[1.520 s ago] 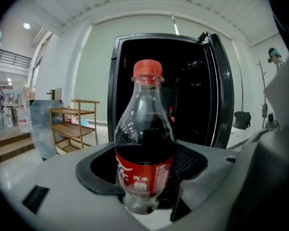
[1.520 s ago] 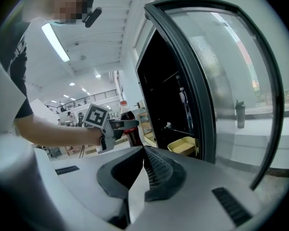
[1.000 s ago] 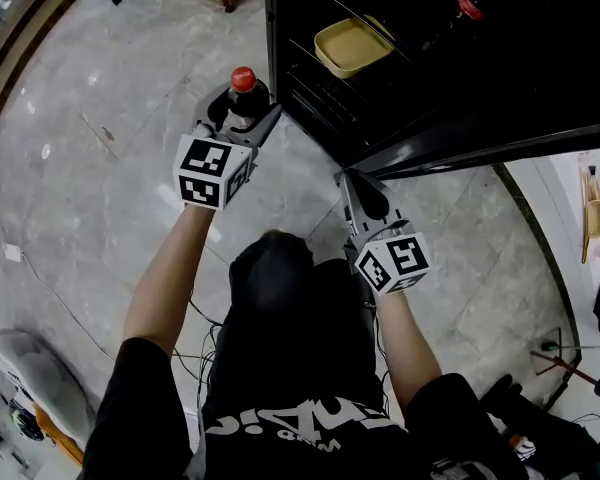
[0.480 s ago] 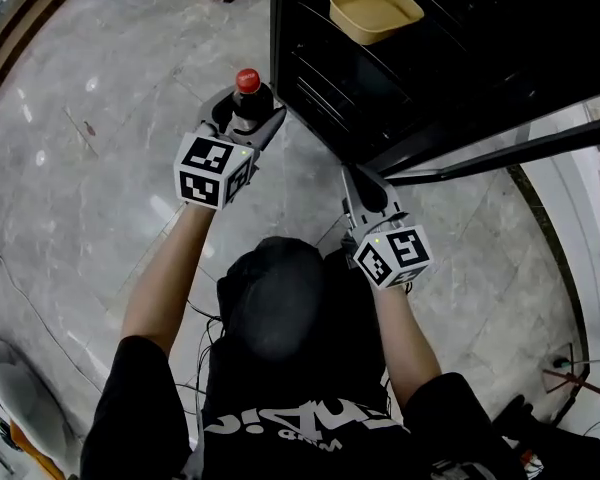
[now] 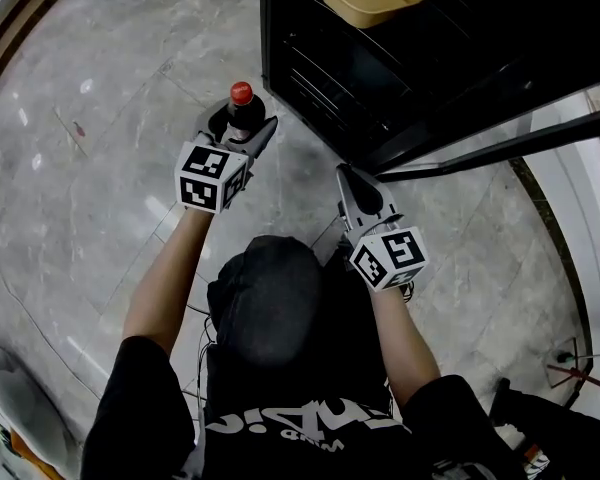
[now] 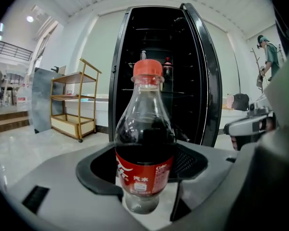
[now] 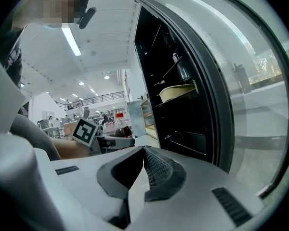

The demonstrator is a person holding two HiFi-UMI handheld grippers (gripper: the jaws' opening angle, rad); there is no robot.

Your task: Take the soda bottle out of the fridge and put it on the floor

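Left gripper view: soda bottle [image 6: 145, 129] stands upright in the left tongs [image 6: 144, 177], pads pressing its red-labelled waist. Clear smooth plastic, dark liquid, red cap. It is already out of the open black fridge [image 5: 400, 78], low over the glossy grey stone floor [image 5: 100, 168]; base contact unclear. Likely remaining: set down, release. Right tongs [image 7: 143, 159] closed, empty.

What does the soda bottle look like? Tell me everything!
The soda bottle is clear plastic with a red cap, a red label with white writing, and dark soda up to about its shoulder. It stands upright between the jaws of the left gripper, which press on its lower sides. It is outside the open black fridge, over the grey floor. Whether its base touches the floor cannot be told.
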